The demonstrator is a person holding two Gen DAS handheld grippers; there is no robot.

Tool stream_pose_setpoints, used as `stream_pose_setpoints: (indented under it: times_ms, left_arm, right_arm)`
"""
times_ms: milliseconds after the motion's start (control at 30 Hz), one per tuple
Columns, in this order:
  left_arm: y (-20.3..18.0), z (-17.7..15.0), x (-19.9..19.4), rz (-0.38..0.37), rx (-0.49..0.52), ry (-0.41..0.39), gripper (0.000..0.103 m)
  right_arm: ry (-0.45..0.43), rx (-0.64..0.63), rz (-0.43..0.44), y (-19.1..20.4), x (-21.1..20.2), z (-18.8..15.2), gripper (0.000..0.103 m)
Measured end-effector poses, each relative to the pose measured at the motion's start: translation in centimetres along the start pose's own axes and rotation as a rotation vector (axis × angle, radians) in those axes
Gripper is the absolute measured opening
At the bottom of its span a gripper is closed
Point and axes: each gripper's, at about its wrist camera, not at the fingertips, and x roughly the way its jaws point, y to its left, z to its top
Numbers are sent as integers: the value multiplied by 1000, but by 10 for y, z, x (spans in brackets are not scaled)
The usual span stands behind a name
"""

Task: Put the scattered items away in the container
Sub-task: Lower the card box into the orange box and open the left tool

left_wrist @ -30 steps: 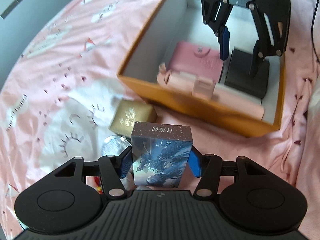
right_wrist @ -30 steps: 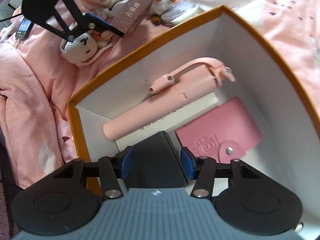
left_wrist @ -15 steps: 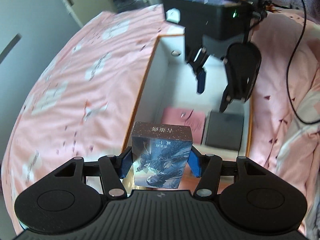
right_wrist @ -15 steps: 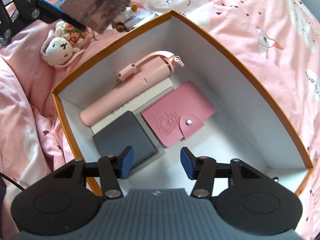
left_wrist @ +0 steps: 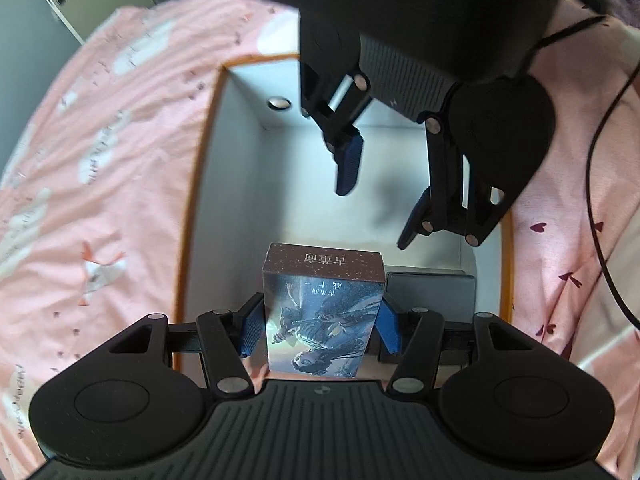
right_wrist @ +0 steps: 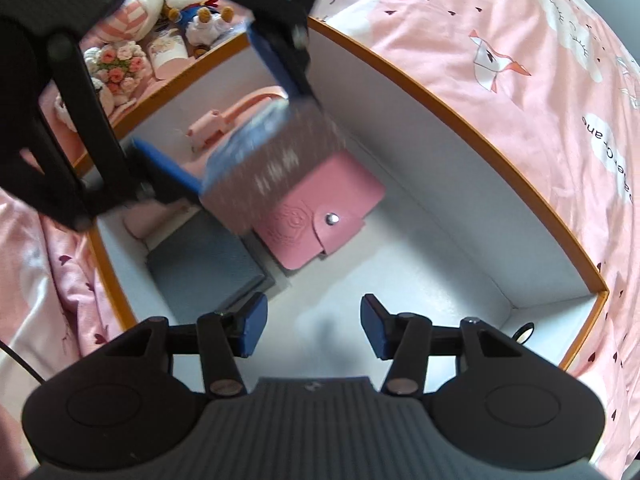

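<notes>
**Over the box: card pack held, second tongs empty**

Above the orange-rimmed box (left_wrist: 182, 280), the illustrated card pack (left_wrist: 322, 308) sits upright between the blue pads of the left tongs (left_wrist: 320, 326), which are clamped on its two sides. Printed artwork faces the left wrist camera; a dark speckled top with pale lettering faces away. From the right wrist view the same pack (right_wrist: 272, 172) appears blurred, hanging over the box interior, above the things already lying inside.

Box contents, seen from the right wrist: a pink snap-button wallet (right_wrist: 324, 220) flat on the white floor; a dark grey flat case (right_wrist: 204, 268) just beside it, toward the near-left wall; a pink stick-shaped gadget (right_wrist: 216, 124) along the far wall, partly hidden by the pack.

Right tongs (right_wrist: 310, 330) hover over a bare patch of the box floor, fingers spread wide, nothing between them. In the left wrist view they (left_wrist: 376, 200) hang over the far half of the box, pads well apart.

Outside the box: pink patterned bedsheet (right_wrist: 500, 40) all round; plush toys (right_wrist: 192, 0) and a crochet flower bunch (right_wrist: 120, 64) beyond the far rim. A black cable (left_wrist: 600, 160) crosses the sheet at the right.
</notes>
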Motion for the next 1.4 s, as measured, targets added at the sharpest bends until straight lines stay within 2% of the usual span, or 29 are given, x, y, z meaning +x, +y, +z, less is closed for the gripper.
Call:
stream_pose_setpoints:
  times_ms: [267,367,533,700,933,1200,1267,1333,1400]
  left_arm:
    - [8,11,36,-79,-28,73,67]
    - [13,9,46,-116,-56,103,67]
    - [13,1,56,-143,-46,132,68]
    - [16,-9,56,-165,-51,131,68]
    - [16,-21,49,-174,-33,113,69]
    - [26,-32,40,-202,-62,97,71]
    - [28,-36,39,-196,-66,98,71]
    - [31,-41,38,-214,-85,99,68]
    - [35,-47,36,-226,-109,96,57]
  right_arm:
    - [14,9,-4,-11,15,-7,55]
    - [18,21,10,-14,20,-11,55]
    - [23,22,17,-13,25,-12,55]
    - [23,17,31,-10,29,-9,55]
    - [46,-27,9,-2,36,-3,55]
    - [56,-36,0,3,37,0,55]
    - [54,-41,-4,6,38,1,52]
    - [56,-53,-13,9,40,2,48]
    - [59,-70,-18,13,41,3,41]
